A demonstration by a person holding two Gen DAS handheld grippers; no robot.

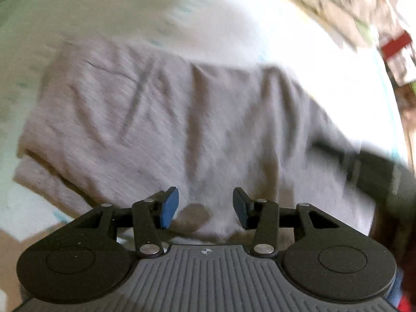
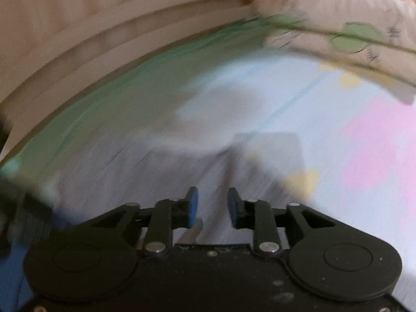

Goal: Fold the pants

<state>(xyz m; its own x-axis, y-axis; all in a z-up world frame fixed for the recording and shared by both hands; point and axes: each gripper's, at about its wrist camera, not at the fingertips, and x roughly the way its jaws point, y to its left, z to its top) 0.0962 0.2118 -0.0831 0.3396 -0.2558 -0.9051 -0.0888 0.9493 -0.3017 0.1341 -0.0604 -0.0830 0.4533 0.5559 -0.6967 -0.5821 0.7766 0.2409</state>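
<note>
The grey pants (image 1: pixel 161 119) lie folded on the pale bed sheet (image 1: pixel 234 26), directly below the left gripper (image 1: pixel 205 206), whose jaws stand apart holding nothing, while the right gripper (image 2: pixel 212 206), jaws narrowly parted and empty, hangs over the pants' blurred edge beside the patterned pillow (image 2: pixel 338 20).

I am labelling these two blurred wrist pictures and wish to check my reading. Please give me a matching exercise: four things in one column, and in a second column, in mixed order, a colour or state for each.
Things:
1. pants
2. left claw
3. pads of the right claw
4. pillow

Colour or state:
A. beige with green patches
B. blue
C. open, nothing between the fingers
D. grey, lying folded on the bed sheet

Pairs: 1-D, 2-C, 3-B, 4-A
</note>
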